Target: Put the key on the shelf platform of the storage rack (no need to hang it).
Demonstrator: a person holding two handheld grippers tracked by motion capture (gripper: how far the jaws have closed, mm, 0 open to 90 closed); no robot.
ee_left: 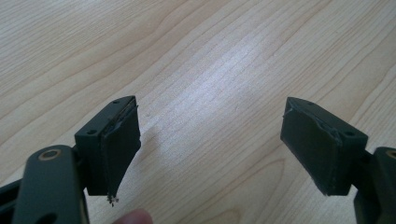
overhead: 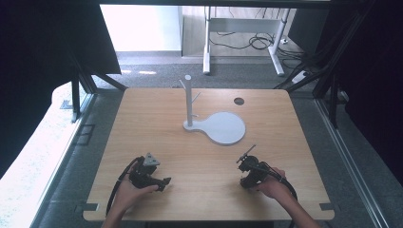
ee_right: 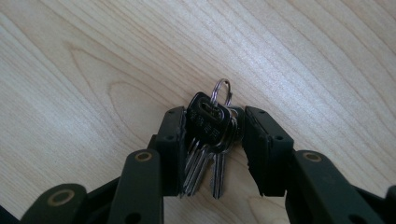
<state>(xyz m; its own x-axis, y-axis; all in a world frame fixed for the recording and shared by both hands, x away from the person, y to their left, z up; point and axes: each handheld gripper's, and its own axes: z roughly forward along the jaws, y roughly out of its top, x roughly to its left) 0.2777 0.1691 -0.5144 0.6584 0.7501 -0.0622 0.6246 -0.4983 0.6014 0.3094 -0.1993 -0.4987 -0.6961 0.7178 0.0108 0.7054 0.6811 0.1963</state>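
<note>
At about five o'clock on the wooden table (overhead: pixel 157 114), close to the person's edge, the right gripper (ee_right: pixel 212 135) has its jaws drawn in narrow around a bunch of keys (ee_right: pixel 210 140); the black key heads sit between the two pads with the blades pointing back toward the camera and the split ring (ee_right: pixel 221 89) poking out past the jaw tips. The pads appear to press on the bunch from both sides. In the high view that gripper (overhead: pixel 248 167) rests low over the tabletop in the person's right hand (overhead: pixel 273 186). At about seven o'clock the left gripper (overhead: pixel 164 183) lies in the left hand (overhead: pixel 128 192), its jaws spread wide over bare wood. Farther off, near the table's centre, stands a white stand (overhead: pixel 223 128) with an upright pegged post (overhead: pixel 188 97) on a round base.
</note>
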